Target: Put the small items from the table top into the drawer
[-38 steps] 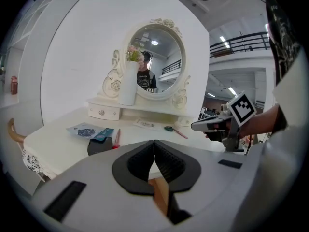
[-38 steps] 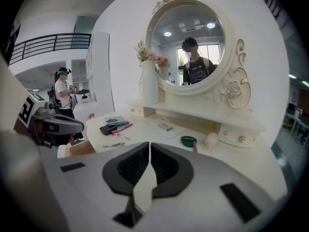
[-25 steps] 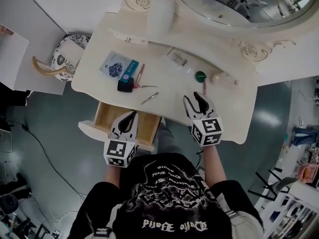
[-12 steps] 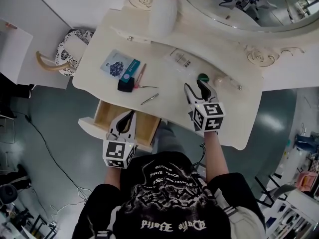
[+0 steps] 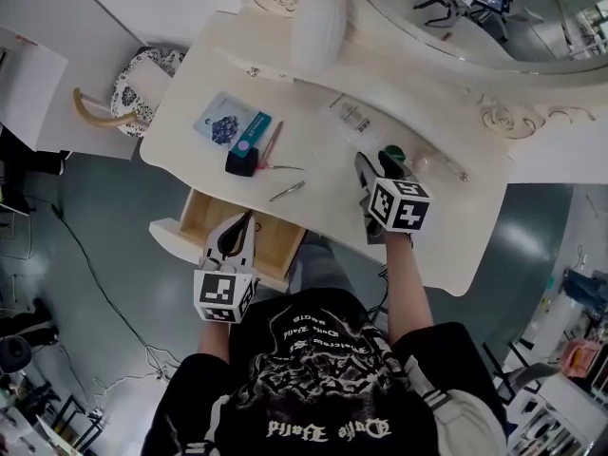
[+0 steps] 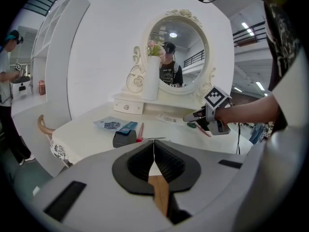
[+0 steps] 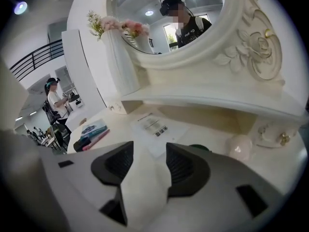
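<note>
The drawer (image 5: 204,218) stands pulled out under the front edge of the worktop (image 5: 446,226). My left hand-held gripper (image 5: 245,222) hangs over the drawer with its jaws pressed together on nothing, and the drawer's wood shows below them. The small items lie on the worktop beyond the drawer. A patterned packet (image 5: 218,122) is farthest from the drawer, with a teal box (image 5: 253,131) and a pink pen (image 5: 270,142) just beside it. A black box (image 5: 240,163) sits closer to the drawer, and a thin metal tool (image 5: 286,191) is closest to it. Farther back and to the drawer's right rests a clear sleeve with a printed sheet (image 5: 350,114). My right hand-held gripper (image 5: 380,164) is over the worktop to the right of the drawer. Its jaws have just been opening and stand wide apart, gripping nothing, with only worktop and a corner of the printed sheet between them. A green round lid (image 5: 392,152) lies just beside its right jaw. A pale pink round thing (image 5: 424,164) lies farthest right of the drawer.
</note>
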